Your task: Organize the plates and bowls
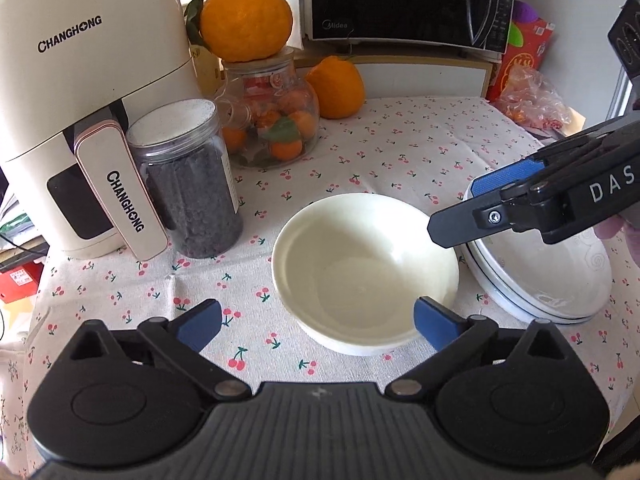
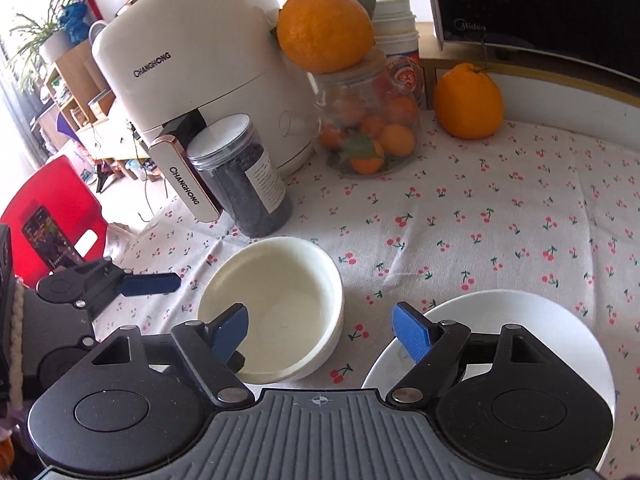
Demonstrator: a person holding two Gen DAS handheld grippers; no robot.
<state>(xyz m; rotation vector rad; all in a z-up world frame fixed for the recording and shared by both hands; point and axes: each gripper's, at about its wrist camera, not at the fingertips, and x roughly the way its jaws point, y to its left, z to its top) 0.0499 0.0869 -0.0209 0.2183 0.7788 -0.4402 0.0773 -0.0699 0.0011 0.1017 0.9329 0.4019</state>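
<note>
A cream bowl stands upright on the cherry-print tablecloth. My left gripper is open wide just before the bowl's near rim, and its right finger overlaps that rim without pressing on it. To the right lies a stack of white plates with dark rim lines. My right gripper hovers open over the stack's left edge. In the right wrist view my right gripper spans the gap between the bowl and the top plate, holding nothing. One of the left gripper's fingers shows left of the bowl.
A white air fryer and a jar of dark contents stand left of the bowl. Behind are a glass jar of small oranges topped by a large orange, another orange, and a microwave. A plastic bag lies far right.
</note>
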